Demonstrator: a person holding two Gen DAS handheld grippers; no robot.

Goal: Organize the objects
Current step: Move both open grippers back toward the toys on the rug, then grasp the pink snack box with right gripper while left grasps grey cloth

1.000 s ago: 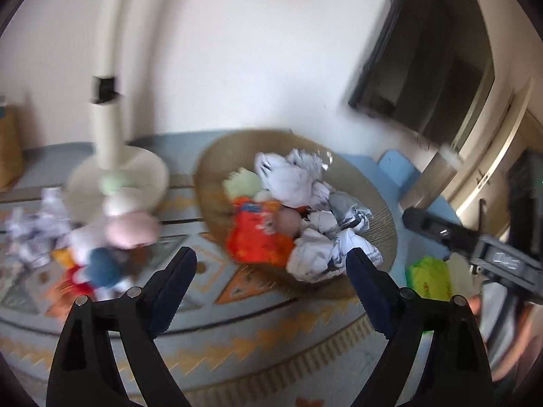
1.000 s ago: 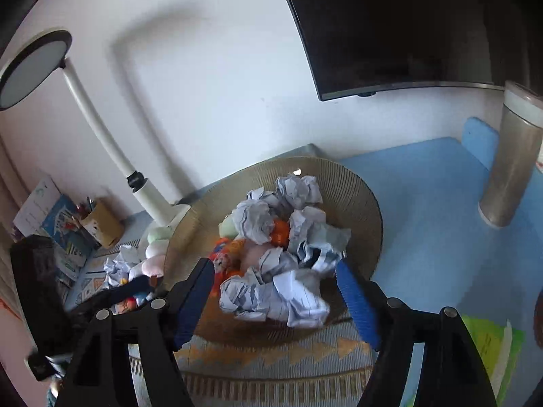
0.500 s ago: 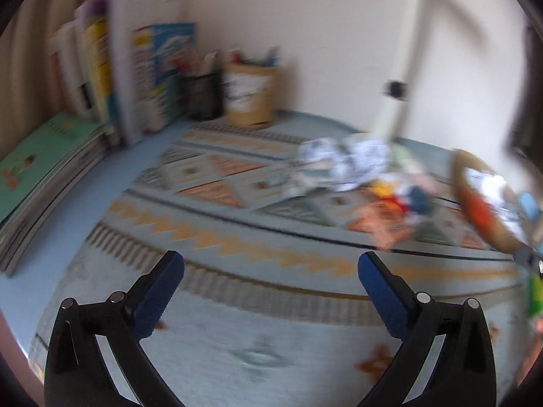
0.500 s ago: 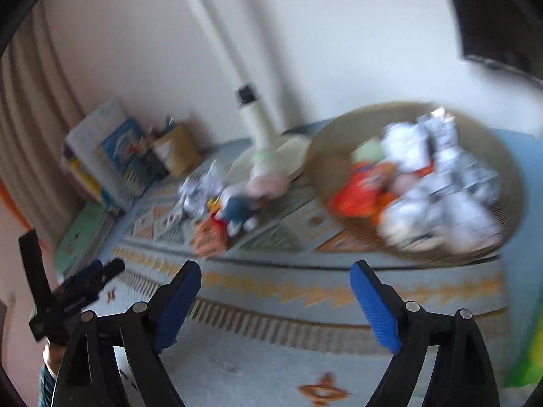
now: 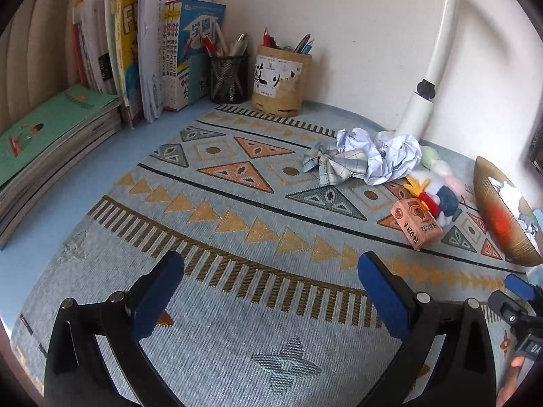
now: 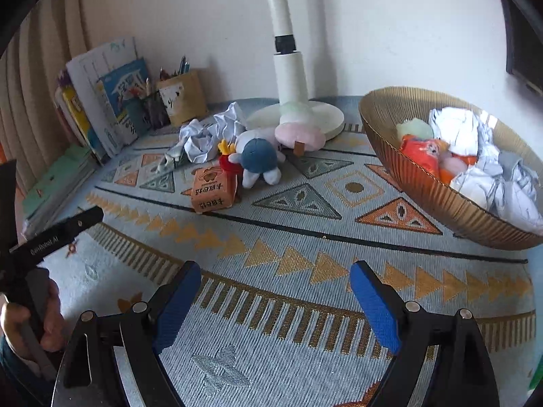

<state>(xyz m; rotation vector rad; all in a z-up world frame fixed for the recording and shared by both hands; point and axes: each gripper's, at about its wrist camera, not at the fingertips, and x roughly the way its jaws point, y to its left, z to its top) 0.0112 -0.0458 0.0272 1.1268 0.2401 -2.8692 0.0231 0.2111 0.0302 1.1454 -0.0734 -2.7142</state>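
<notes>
Crumpled paper (image 6: 456, 129) fills much of the ribbed gold bowl (image 6: 424, 183) at the right of the patterned mat (image 6: 305, 237), heaped with an orange packet (image 6: 420, 151) and a pale green soft thing (half buried), while more paper balls (image 5: 383, 156), a plaid bow (image 5: 331, 164), a blue-and-white plush (image 6: 258, 157) and a small orange carton (image 6: 212, 190) lie loose on the mat near the lamp base (image 6: 319, 115). Both the left gripper (image 5: 271, 273) and the right gripper (image 6: 275, 285) have just been opening and hover spread wide over bare mat, nothing between their blue pads; by the wall, a mesh cup (image 5: 228, 76) and a tan pot (image 5: 280, 79) each hold pens
</notes>
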